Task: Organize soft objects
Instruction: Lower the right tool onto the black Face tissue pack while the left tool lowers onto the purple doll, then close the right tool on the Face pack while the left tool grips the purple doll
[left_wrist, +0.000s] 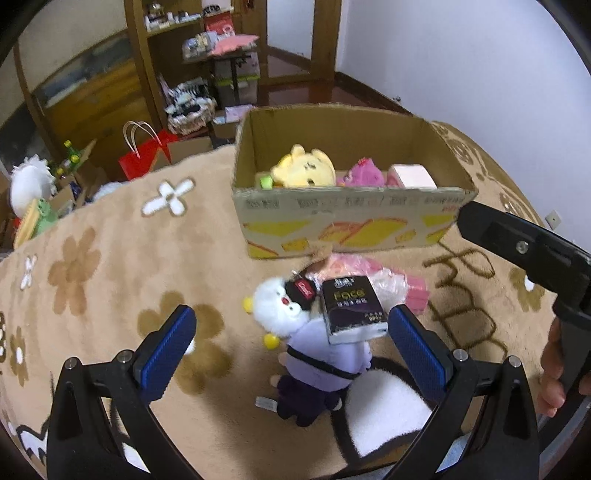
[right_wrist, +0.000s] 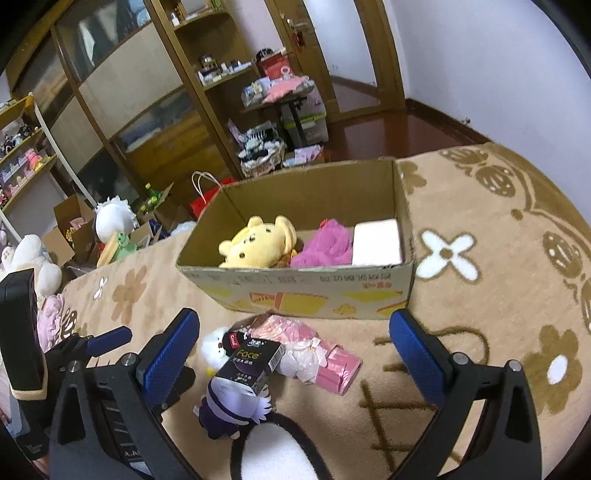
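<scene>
Both claws, left claw (left_wrist: 291, 339) and right claw (right_wrist: 293, 345), gape released; grabbing the plush doll (left_wrist: 317, 354) could tumble the tissue pack (left_wrist: 351, 310) lying on it

A beige carpet (left_wrist: 110, 258) patterned with brown and white flowers covers the surface. Beyond its far edge stands a red paper bag (left_wrist: 142, 157) with pale handles, near green bottles (right_wrist: 151, 197) in an open carton. A wooden cabinet (right_wrist: 122, 110) with glass panels lines the wall, and a small cluttered table (right_wrist: 284, 99) carries pink cloth.
</scene>
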